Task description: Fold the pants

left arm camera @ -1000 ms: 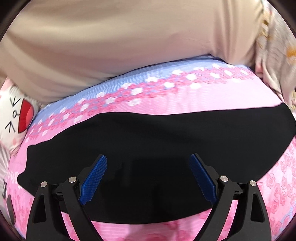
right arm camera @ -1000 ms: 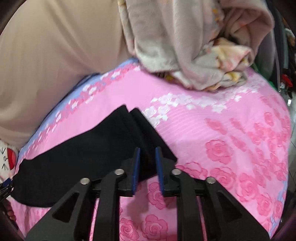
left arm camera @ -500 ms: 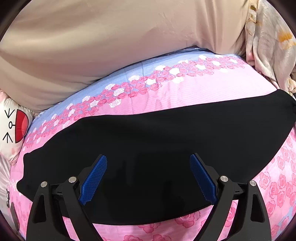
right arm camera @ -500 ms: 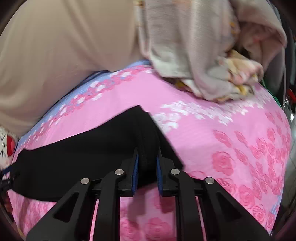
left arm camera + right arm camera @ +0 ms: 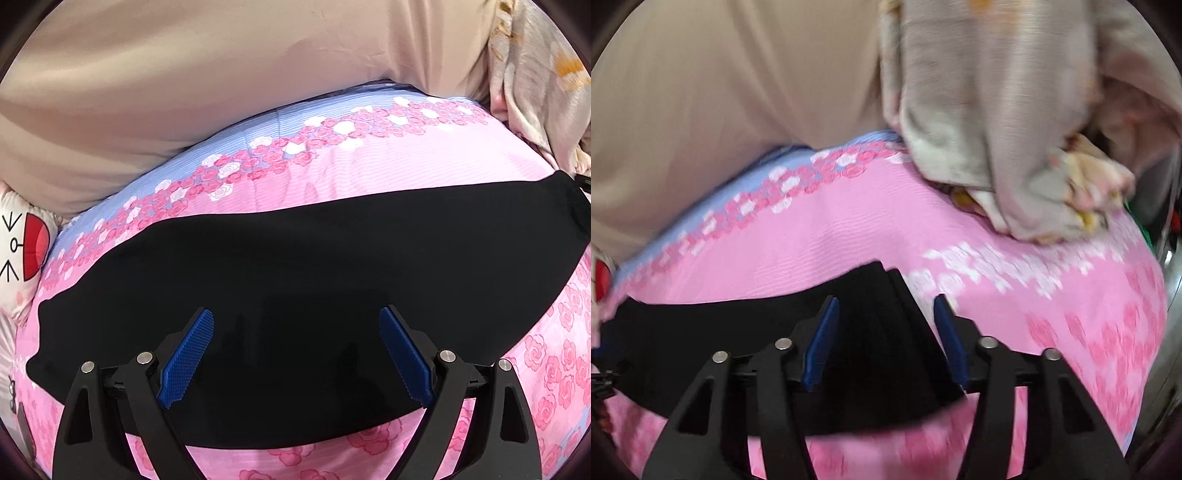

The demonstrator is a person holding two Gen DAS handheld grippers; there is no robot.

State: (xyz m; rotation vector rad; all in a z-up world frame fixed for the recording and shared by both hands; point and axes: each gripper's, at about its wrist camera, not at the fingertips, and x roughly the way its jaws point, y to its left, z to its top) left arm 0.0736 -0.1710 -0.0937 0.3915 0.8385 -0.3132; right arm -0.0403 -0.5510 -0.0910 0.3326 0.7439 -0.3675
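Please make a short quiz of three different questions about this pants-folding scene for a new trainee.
1. True or false: the black pants hang in the air above the pink rose sheet.
2. What lies at the far right of the bed in the right wrist view?
A. a crumpled grey floral blanket
B. a stack of books
C. a laundry basket
3. Fill in: the blue pads of the left gripper stand ____ over the pants.

Key
1. False; they lie flat on the sheet.
2. A, the blanket.
3. Apart. The jaws of the right gripper are opening, with the pants' end between them.
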